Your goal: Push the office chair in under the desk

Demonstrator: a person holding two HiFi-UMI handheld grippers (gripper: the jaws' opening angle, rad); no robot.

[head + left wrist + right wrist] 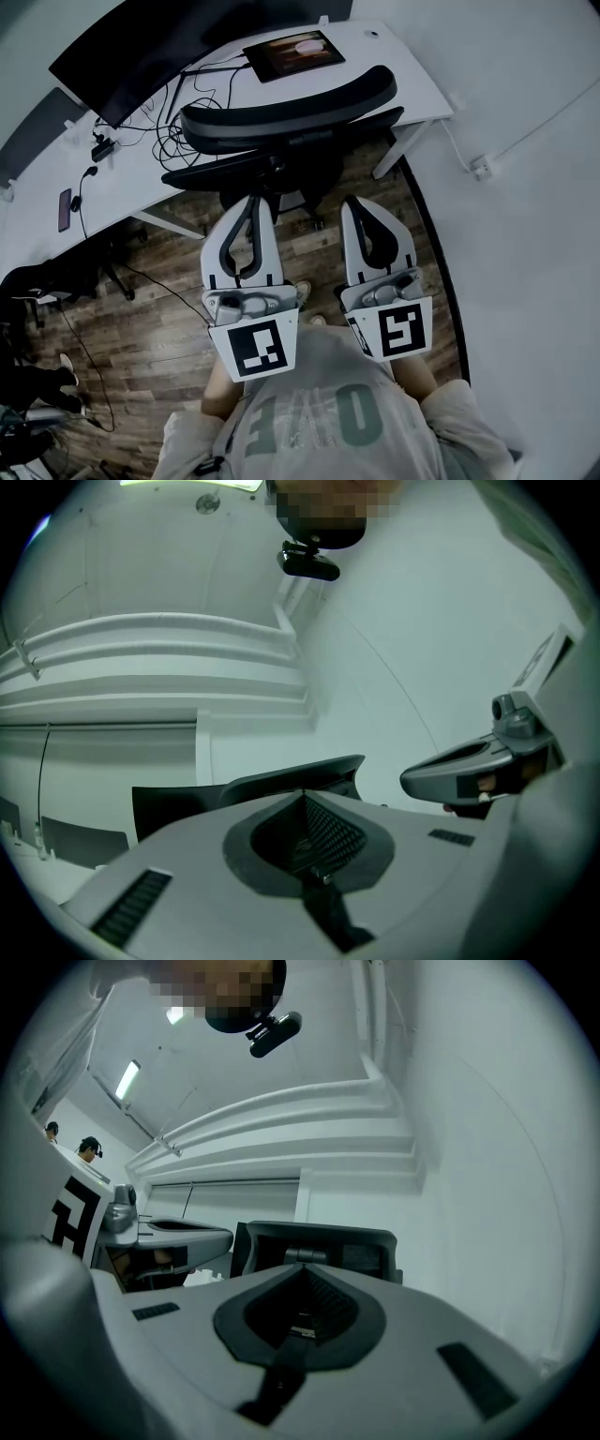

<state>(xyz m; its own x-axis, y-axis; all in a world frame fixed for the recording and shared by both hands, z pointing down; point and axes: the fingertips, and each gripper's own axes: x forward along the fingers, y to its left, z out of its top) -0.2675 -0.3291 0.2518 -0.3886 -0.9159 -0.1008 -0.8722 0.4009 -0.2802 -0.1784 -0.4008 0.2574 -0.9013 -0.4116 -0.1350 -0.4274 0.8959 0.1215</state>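
A black office chair (281,155) with a curved headrest (291,108) stands against the front edge of the white desk (412,89), its seat partly beneath the top. My left gripper (255,202) and right gripper (361,202) are side by side just behind the chair's back, both shut and holding nothing. Whether they touch the chair I cannot tell. In the left gripper view the shut left gripper (305,799) points at the headrest (281,780). The right gripper view shows the shut right gripper (305,1269) facing the chair's back (319,1241).
The desk carries a dark monitor (159,37), a lit tablet (292,54), tangled cables (178,131) and a phone (64,208). A white wall (525,234) runs close on the right. Another dark chair (56,272) and a person's legs (37,380) are at the left.
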